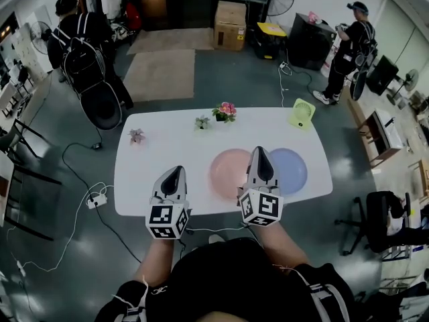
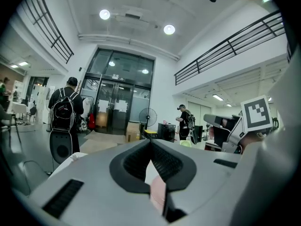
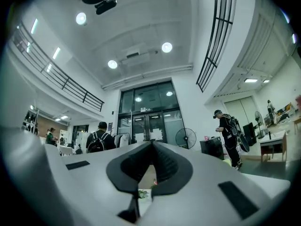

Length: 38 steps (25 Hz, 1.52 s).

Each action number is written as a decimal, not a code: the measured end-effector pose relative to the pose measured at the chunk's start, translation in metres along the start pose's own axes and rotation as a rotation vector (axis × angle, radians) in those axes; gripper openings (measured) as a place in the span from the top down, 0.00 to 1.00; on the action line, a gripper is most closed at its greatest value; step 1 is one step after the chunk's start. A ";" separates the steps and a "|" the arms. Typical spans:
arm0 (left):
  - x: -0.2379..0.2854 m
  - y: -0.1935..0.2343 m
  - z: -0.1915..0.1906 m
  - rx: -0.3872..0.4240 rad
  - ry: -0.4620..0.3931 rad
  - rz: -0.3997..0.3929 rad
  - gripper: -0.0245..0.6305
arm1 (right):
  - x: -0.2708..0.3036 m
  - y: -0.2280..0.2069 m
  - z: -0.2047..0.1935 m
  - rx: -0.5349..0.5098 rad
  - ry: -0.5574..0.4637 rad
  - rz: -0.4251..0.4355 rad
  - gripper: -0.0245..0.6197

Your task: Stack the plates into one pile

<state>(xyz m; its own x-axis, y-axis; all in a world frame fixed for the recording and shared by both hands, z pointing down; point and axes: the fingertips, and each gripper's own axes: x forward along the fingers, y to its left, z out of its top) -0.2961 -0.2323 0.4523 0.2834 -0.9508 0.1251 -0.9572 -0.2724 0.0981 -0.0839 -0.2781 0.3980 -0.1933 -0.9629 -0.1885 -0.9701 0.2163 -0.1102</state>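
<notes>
Just past the right gripper [image 1: 260, 151] tip sits a pink flower pot [image 1: 225, 112], with a little green fan [image 1: 302, 113] further off to its right. Ahead of the left gripper [image 1: 176, 171] there's a small green plant [image 1: 202, 121] and a pinkish plant [image 1: 137, 136]. A power strip [image 1: 98, 200] lies on the floor [image 1: 74, 247] off to its left.

The white desk [image 1: 151, 180] looks smooth and matt. The pink plate [image 1: 225, 173] and blue plate [image 1: 293, 170] look like smooth plastic.

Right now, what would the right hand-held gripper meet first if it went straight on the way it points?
Probably nothing nearby: the right hand-held gripper points about level, above the round pink plate; the small pot of pink flowers lies ahead but lower. Depth is unclear.
</notes>
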 end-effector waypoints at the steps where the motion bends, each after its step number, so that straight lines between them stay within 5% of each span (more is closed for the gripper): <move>1: -0.003 0.002 0.000 0.000 0.001 0.000 0.94 | -0.002 0.003 0.000 -0.007 0.003 0.003 0.94; 9: -0.007 0.011 -0.008 -0.016 0.017 -0.055 0.94 | -0.014 0.030 -0.011 -0.086 0.038 0.027 0.94; 15: 0.002 -0.013 -0.021 0.006 0.039 -0.051 0.94 | -0.034 -0.005 -0.014 -0.109 0.062 0.025 0.94; 22: 0.039 -0.135 -0.040 -0.015 0.073 -0.056 0.94 | -0.062 -0.134 -0.009 -0.051 0.061 0.024 0.94; 32: 0.109 -0.404 -0.032 -0.003 0.052 -0.058 0.94 | -0.102 -0.375 0.009 -0.017 0.137 0.091 0.94; 38: 0.112 -0.442 -0.023 0.039 0.038 -0.017 0.94 | -0.100 -0.413 0.016 -0.004 0.142 0.114 0.94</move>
<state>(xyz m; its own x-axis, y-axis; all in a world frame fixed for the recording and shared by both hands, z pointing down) 0.1598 -0.2154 0.4453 0.3012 -0.9398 0.1612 -0.9535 -0.2949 0.0624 0.3386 -0.2687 0.4468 -0.3207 -0.9453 -0.0595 -0.9412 0.3251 -0.0925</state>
